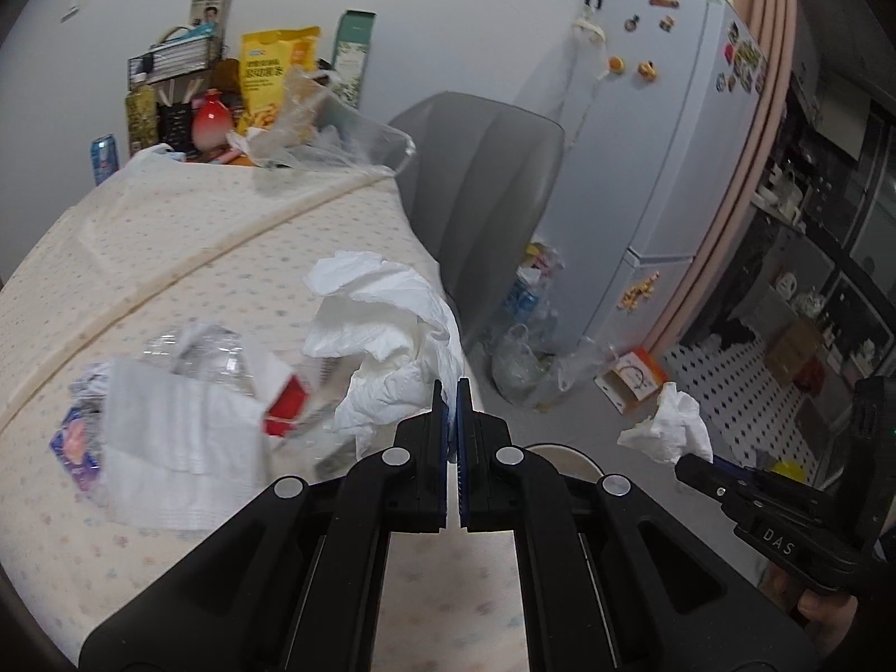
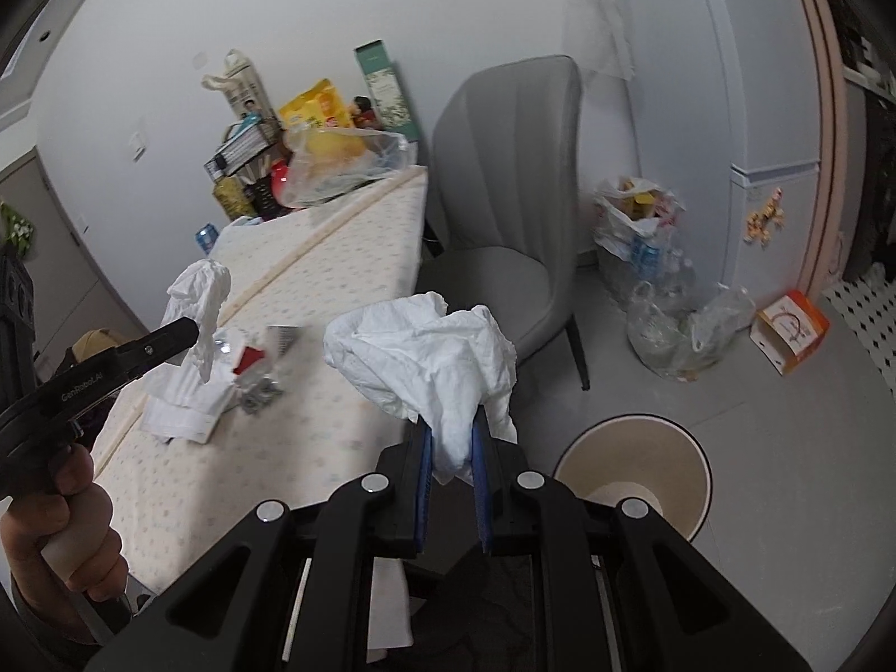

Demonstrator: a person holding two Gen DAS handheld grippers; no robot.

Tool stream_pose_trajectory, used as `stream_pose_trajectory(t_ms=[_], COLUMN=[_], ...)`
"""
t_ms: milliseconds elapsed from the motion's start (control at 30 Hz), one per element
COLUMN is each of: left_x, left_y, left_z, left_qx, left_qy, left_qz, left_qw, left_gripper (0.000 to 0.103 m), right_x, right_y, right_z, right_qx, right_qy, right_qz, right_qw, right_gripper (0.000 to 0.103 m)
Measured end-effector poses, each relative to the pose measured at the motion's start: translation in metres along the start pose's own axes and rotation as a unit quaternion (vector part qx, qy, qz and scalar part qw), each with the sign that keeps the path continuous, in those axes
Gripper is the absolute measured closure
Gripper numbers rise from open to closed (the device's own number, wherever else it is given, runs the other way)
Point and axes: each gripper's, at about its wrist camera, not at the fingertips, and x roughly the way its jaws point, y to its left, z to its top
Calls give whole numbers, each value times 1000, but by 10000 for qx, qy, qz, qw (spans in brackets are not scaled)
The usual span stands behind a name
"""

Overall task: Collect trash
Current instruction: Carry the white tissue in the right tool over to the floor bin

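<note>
My left gripper [image 1: 452, 387] is shut on a large crumpled white tissue [image 1: 381, 319], held above the table's edge. The right wrist view shows that left gripper [image 2: 192, 328] from the side, with its tissue [image 2: 205, 291] hanging from the tips. My right gripper [image 2: 455, 428] is shut on another crumpled white tissue [image 2: 425, 350] between its blue pads, off the table's end. A round white bin [image 2: 633, 462] stands open on the floor just below and to the right. On the table lie a crushed clear bottle [image 1: 207, 353], a red and white carton [image 1: 283, 395], a white napkin [image 1: 173, 437] and a blue wrapper [image 1: 75, 442].
A grey chair [image 2: 504, 179] stands at the table's [image 2: 313, 257] far side. Plastic bags of rubbish [image 2: 661, 291] and an orange box [image 2: 792, 330] lie on the floor by the white fridge [image 1: 661, 140]. Bags, boxes and a rack crowd the table's far end [image 1: 269, 89].
</note>
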Motion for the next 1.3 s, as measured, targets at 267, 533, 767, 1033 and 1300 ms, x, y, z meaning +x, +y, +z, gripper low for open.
stream_pose_trajectory(t_ms=[267, 533, 767, 1033, 1300], left_x=[40, 75, 89, 100, 113], left_y=[-36, -52, -55, -65, -88], left_z=[-2, -4, -5, -9, -11], left_qx=[234, 313, 309, 433, 614], left_qy=[302, 588, 739, 892, 1026], left_qz=[-157, -156, -165, -196, -388], left_qw=[9991, 9977, 9966, 9949, 9921], left_gripper=[100, 100, 100, 100, 100], right_x=[18, 46, 71, 77, 43], right_y=[-48, -77, -103, -124, -140], right_z=[-7, -12, -7, -22, -30], right_qx=[359, 628, 793, 1022, 1239], right_qy=[165, 361, 346, 441, 235], right_qz=[-213, -329, -534, -552, -593], right_qw=[9990, 9968, 9948, 9923, 9902], right_gripper=[89, 89, 79, 42, 38])
